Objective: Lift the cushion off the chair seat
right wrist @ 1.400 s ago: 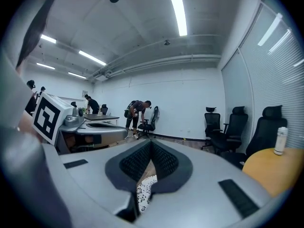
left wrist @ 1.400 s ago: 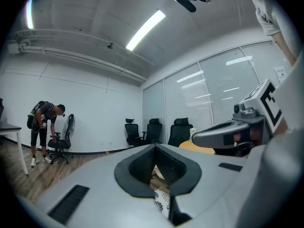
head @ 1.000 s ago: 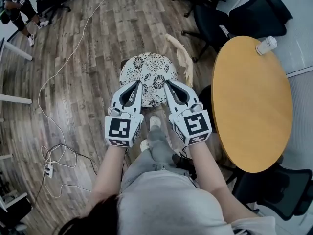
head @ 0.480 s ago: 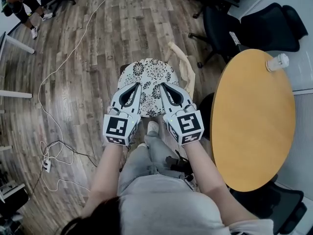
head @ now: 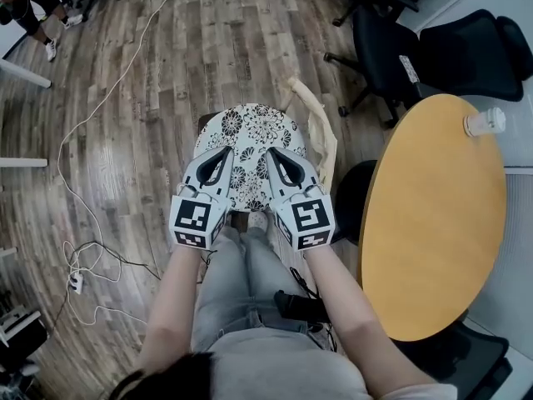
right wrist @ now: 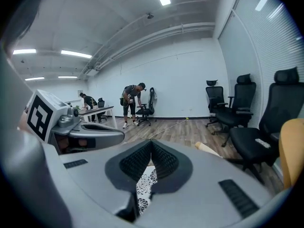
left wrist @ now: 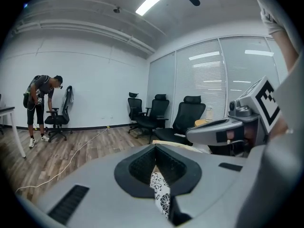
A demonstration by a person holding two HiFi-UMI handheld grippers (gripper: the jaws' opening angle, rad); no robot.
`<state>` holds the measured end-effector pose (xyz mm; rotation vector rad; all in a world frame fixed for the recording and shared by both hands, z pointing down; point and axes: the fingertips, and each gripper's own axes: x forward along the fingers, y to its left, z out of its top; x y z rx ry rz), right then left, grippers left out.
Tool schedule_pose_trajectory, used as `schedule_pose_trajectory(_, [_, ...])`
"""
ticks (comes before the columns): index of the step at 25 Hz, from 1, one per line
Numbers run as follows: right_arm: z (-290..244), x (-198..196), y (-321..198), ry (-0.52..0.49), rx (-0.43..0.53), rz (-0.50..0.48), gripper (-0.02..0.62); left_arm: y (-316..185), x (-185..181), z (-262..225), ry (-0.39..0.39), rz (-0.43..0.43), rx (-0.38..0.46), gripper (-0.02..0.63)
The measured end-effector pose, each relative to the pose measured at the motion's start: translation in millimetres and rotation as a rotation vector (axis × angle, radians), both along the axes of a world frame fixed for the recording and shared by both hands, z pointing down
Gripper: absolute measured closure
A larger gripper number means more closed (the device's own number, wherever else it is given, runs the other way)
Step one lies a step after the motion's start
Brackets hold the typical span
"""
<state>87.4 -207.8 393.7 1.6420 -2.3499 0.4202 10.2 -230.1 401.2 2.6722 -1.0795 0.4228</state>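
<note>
One round cushion [head: 250, 136], white fabric printed with black flowers, lies flat and face up on the seat of the chair [head: 321, 132]. Being a disc, it has no long axis. The head view shows its whole outline and the pale wooden backrest beside it. Each gripper view catches only a sliver of print beneath the ribbed pads. The left gripper [head: 226, 151] and right gripper [head: 271, 152] hang over its near half, jaws pressed together on nothing. A round yellow table [head: 433, 223] stands nearby.

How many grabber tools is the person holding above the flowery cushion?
2. The left hand-held gripper is above the cushion's left part, and the right hand-held gripper is beside it, above the right part. None looks hidden.
</note>
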Motion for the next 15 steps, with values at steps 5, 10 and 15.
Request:
schedule_pose_trajectory(5, [32,7,-17,0.010,-0.039,0.064,0.569,-17,-6,40,-0.039,0.010,-0.067,0.603])
schedule_pose_trajectory(10, [68,6,-33,0.029,-0.080,0.107,0.568,-32,-12,78,-0.045,0.043,-0.127,0.603])
schedule_pose_trajectory(15, [103,5,-38,0.040,-0.133,0.162,0.563,-40,-18,112,-0.047,0.084,-0.185,0.595])
